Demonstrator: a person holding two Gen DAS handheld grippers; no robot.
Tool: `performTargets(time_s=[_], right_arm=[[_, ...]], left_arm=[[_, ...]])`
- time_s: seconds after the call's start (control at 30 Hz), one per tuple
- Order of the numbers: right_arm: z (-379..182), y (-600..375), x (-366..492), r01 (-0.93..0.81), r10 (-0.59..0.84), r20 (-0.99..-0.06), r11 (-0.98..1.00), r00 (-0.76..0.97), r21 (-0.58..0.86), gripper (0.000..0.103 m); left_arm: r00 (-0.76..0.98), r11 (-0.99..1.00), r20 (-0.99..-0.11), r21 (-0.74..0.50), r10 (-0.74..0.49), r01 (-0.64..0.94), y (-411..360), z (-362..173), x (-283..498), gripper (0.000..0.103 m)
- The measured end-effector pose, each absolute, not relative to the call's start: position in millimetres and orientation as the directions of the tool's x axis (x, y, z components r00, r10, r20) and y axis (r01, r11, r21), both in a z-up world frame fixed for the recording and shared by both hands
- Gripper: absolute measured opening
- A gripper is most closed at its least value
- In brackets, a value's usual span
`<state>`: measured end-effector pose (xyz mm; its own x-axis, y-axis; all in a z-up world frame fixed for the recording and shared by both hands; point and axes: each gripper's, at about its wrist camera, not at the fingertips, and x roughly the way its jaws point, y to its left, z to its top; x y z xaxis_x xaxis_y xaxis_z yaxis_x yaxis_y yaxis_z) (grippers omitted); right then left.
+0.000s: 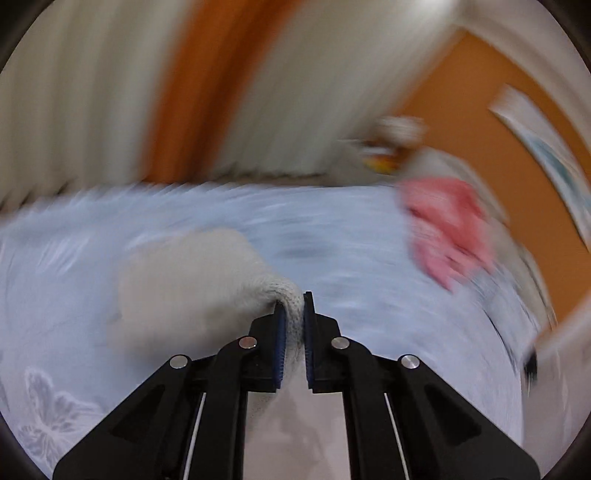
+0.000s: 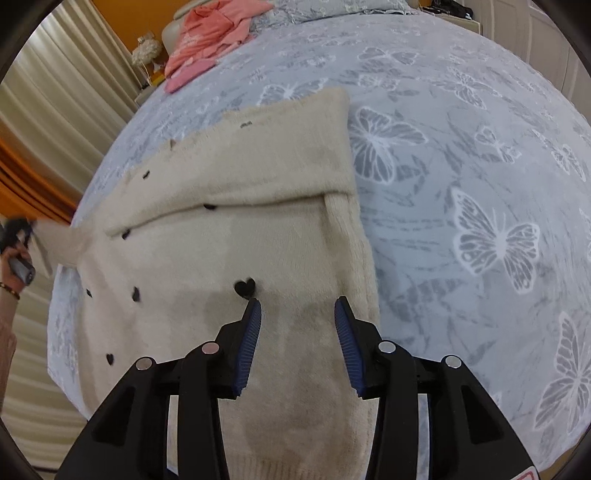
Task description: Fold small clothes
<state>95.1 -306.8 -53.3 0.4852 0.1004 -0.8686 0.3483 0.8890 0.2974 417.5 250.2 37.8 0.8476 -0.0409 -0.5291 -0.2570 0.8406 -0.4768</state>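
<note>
My left gripper (image 1: 293, 308) has its fingers clenched on a ribbed cuff of the cream sweater (image 2: 236, 229); my right gripper (image 2: 297, 314) hangs released over the hem, holding nothing. The sweater lies on the butterfly-print bed (image 2: 461, 155), one sleeve already folded across the body; I judge the other sleeve and the final halving remain. Only the right view shows the fold and black hearts; the blurred left view shows the grasp. A pink garment (image 2: 210, 33) waits near the pillows.

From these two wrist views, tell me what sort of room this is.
Most likely a bedroom. A cream sweater lies on a bed covered by a blue butterfly-print bedspread, with pink clothes near its far end and pleated curtains alongside.
</note>
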Motion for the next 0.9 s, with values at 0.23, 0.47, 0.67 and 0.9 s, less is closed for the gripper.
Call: performTargets(time_s=[0.23, 0.47, 0.67, 0.9], right_arm=[[-43, -304, 101, 0.318, 0.136, -0.839, 0.884, 0.527, 0.343, 0.041], [-44, -317, 120, 0.299, 0.171, -0.841, 0.883, 0.514, 0.362, 0.045], [-46, -284, 203, 0.163, 0.391, -0.759, 0.827, 0.521, 0.538, 0.054], [-36, -175, 329, -0.023, 0.396, -0.77, 0.895, 0.501, 0.445, 0.06]], left_arm=[[0.764, 0.808, -0.426, -0.553, -0.485, 0.204, 56, 59, 351, 0.008], [0.525, 0.815, -0.668, -0.572, -0.526, 0.089, -20, -73, 293, 0.052], [0.67, 0.763, -0.586, -0.645, -0.456, -0.045, 54, -62, 285, 0.079], [0.692, 0.728, -0.641, -0.641, -0.332, -0.245, 108, -78, 321, 0.08]])
